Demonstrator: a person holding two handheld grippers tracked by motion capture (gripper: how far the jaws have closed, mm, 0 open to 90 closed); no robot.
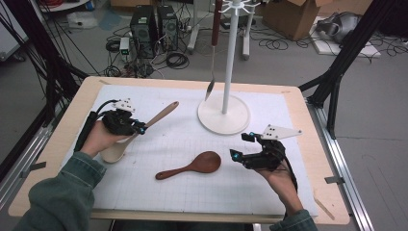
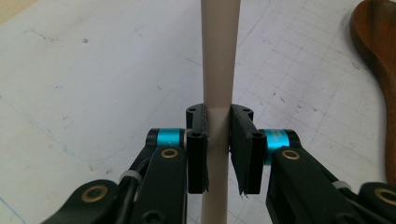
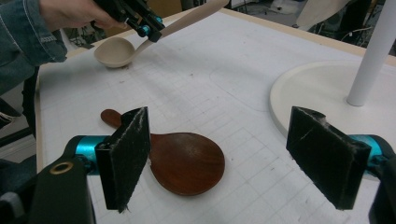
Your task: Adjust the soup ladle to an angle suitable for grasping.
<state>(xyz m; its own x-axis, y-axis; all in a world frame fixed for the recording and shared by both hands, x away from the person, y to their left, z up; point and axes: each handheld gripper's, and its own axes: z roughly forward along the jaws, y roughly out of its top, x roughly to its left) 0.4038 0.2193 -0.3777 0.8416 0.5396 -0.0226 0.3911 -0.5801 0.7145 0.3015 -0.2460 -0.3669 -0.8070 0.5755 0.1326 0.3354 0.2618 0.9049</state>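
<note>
Gripping the pale ladle (image 1: 144, 126) by its handle, left hand-held gripper (image 1: 137, 127) is clamped tight, bowl resting on worktop (image 1: 62, 134), likely for hanging on stand (image 1: 230, 57). Right hand-held gripper (image 1: 243, 147) gapes wide, empty, near brown spoon (image 1: 197, 165).

The left gripper (image 1: 137, 127) sits at the left, its fingers (image 2: 197, 149) closed tight, the forearm reaching in from below. The right gripper (image 1: 242, 146) hovers at the right, fingers (image 3: 125, 156) spread wide.
</note>
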